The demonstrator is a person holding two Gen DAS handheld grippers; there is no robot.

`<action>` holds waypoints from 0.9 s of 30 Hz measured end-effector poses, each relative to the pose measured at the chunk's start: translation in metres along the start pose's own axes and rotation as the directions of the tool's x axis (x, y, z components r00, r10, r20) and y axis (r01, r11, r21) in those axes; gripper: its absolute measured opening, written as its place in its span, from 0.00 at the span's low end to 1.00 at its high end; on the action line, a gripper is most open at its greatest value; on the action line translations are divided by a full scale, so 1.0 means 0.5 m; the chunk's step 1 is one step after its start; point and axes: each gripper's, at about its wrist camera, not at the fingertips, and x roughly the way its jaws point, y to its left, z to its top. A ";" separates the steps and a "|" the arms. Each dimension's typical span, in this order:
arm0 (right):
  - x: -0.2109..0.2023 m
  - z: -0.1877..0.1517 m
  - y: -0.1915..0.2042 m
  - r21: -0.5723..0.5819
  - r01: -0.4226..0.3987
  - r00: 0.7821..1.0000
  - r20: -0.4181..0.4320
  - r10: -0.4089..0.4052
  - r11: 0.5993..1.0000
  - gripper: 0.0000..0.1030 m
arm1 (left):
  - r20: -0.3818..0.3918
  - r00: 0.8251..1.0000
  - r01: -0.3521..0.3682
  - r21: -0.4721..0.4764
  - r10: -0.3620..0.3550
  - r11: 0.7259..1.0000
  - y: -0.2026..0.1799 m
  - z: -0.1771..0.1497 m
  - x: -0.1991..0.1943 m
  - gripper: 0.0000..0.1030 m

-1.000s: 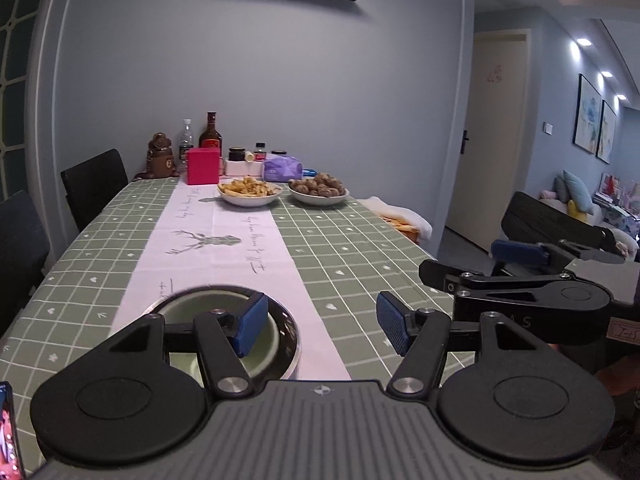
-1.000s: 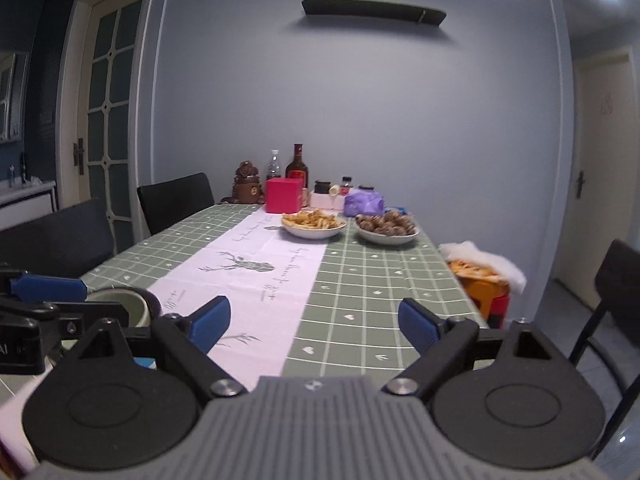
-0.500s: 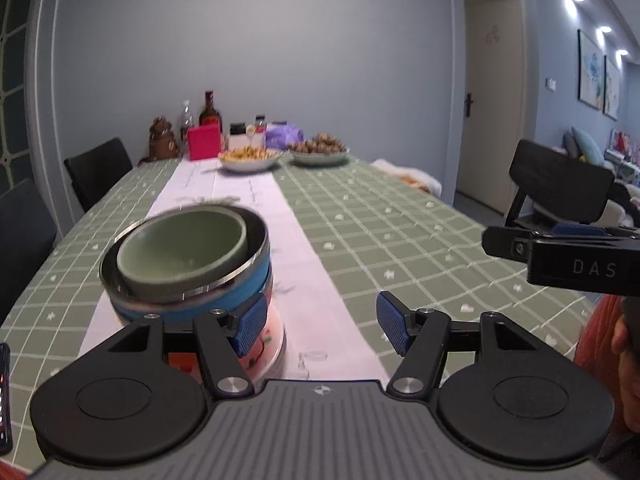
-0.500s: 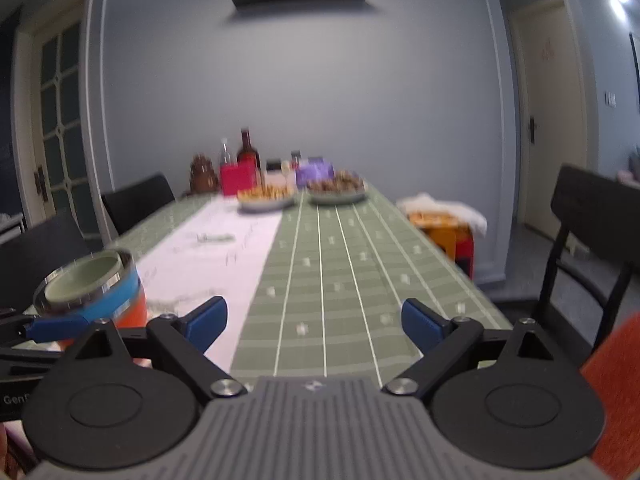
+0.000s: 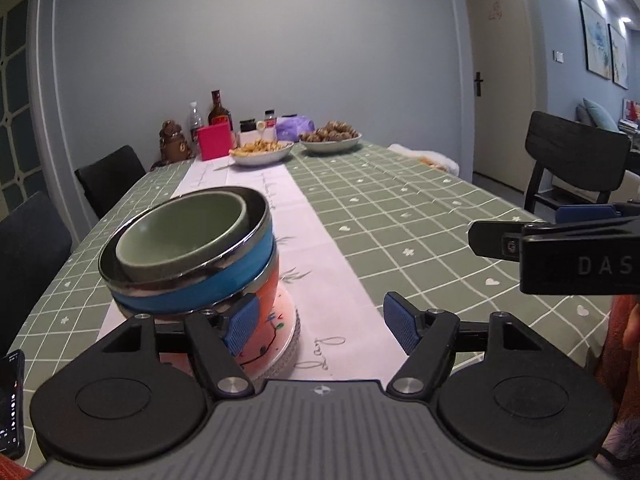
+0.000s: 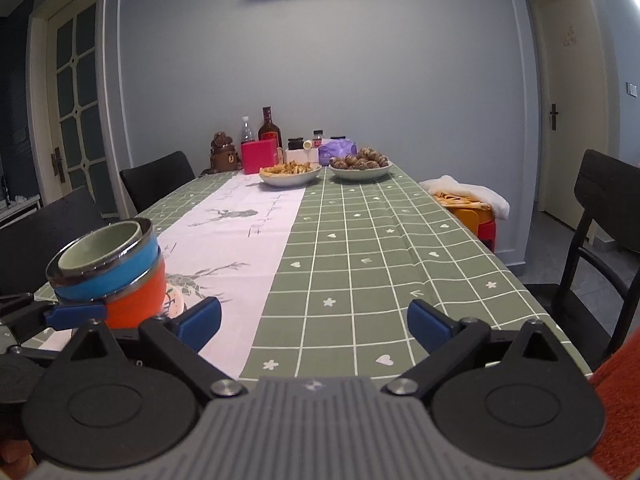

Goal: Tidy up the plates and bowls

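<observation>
Stacking: green bowl (image 5: 188,236) nested in a steel-rimmed blue bowl (image 5: 200,284), both tilted atop an orange bowl (image 5: 266,284), which sits on a patterned plate (image 5: 280,344).
Stack location: near end of the table (image 5: 420,216), on the white runner (image 5: 316,264), left of the centre line.
Left gripper (image 5: 320,322): jaws opening right now, nothing between them; its left pad (image 5: 242,322) is just in front of the orange bowl, and I cannot tell whether it touches.
Right gripper (image 6: 314,322): jaws opening too, spread wide over bare green cloth, holding nothing, with the stack off to its left.
Far end: two dishes of food (image 6: 290,172), a red box (image 6: 259,156), bottles (image 6: 270,126).
Seating: dark chairs (image 6: 156,182) along both sides.
</observation>
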 end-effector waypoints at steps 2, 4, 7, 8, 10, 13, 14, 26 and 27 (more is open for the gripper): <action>-0.001 0.001 -0.005 0.015 0.012 1.000 0.003 -0.012 1.000 0.95 | -0.013 1.000 -0.011 -0.015 0.010 1.000 0.003 0.001 0.001 0.81; 0.002 0.000 -0.011 0.027 0.026 1.000 -0.007 -0.026 0.999 0.95 | -0.034 0.999 -0.016 -0.052 0.014 0.999 0.013 0.002 0.001 0.81; 0.004 0.000 -0.011 0.024 0.034 0.999 -0.013 -0.034 0.999 0.95 | -0.031 0.999 -0.024 -0.109 0.021 0.994 0.022 -0.004 -0.010 0.81; 0.003 -0.001 -0.009 0.018 0.034 0.999 -0.012 -0.034 0.999 0.95 | -0.030 0.999 -0.032 -0.114 0.029 0.993 0.024 -0.007 -0.013 0.81; 0.000 -0.001 -0.003 0.000 0.033 0.999 -0.013 -0.033 0.999 0.95 | -0.033 0.999 -0.047 -0.116 0.043 0.992 0.025 -0.009 -0.016 0.81; -0.003 -0.004 0.006 -0.025 0.027 1.000 -0.015 -0.027 0.999 0.95 | -0.056 0.996 -0.071 -0.122 0.065 0.990 0.031 -0.009 -0.012 0.81; -0.006 -0.005 0.008 -0.030 0.025 1.000 -0.016 -0.026 0.999 0.95 | -0.065 0.995 -0.079 -0.122 0.072 0.989 0.033 -0.010 -0.010 0.81; -0.009 -0.020 0.007 -0.013 0.026 0.997 -0.078 -0.027 1.000 0.95 | -0.157 0.983 -0.118 -0.116 0.099 0.986 0.035 -0.024 0.011 0.81; -0.011 -0.021 0.007 -0.015 0.024 0.997 -0.078 -0.025 1.000 0.95 | -0.161 0.982 -0.120 -0.117 0.100 0.986 0.036 -0.025 0.011 0.81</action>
